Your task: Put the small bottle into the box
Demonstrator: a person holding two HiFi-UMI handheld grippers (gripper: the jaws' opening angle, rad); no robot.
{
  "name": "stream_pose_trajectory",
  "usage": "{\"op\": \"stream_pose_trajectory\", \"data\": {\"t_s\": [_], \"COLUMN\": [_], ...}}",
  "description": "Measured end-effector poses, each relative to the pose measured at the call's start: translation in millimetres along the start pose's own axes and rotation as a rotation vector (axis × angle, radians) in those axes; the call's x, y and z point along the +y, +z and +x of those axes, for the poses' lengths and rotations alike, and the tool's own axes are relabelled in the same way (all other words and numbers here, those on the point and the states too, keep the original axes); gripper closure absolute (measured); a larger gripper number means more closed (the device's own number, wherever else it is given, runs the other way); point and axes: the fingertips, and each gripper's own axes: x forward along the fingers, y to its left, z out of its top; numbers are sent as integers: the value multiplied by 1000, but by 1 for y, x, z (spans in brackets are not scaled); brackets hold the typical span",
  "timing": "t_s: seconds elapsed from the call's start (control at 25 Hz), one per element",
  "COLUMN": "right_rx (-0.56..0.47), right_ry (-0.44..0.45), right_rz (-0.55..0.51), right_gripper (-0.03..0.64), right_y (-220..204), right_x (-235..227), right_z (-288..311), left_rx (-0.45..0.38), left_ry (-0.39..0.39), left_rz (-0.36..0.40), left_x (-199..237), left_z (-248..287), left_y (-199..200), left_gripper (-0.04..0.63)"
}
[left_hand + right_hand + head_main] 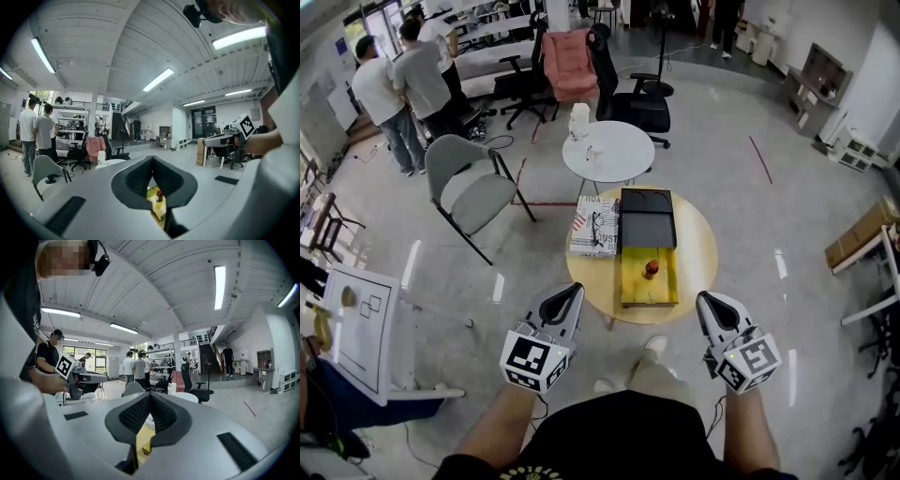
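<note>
A small dark bottle with a red cap point(651, 269) stands upright on a yellow board point(649, 286) on the round wooden table point(698, 253). Just behind the board lies an open black box point(647, 217). Both grippers hover off the table's near edge, short of the bottle: my left gripper point(572, 292) at the front left, my right gripper point(712, 302) at the front right. Both are shut and hold nothing. In the left gripper view the bottle point(160, 195) shows below the closed left gripper point(152, 161). Below the right gripper point(150, 397), the right gripper view shows only the yellow board point(140, 441).
A patterned flat bag point(595, 226) lies left of the box. Beyond stands a white round table point(619, 159) with a white jug point(578, 120). A grey chair point(473, 187) is at the left, office chairs and people are further back, and a white stand point(356, 328) is near my left.
</note>
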Motion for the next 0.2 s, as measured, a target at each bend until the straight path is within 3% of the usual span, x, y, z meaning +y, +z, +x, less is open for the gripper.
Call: {"op": "stream_pose_trajectory", "data": {"t_s": [0.2], "right_rx": [15], "right_ry": [-8], "right_rz": [3], "right_gripper": [603], "right_y": [2], "right_x": [-7], "right_z": [-10], "left_rx": [6], "left_ry": [-25], "left_rz": [7], "left_x": [-14], "left_z": [7], "left_y": [7], "left_gripper": [580]}}
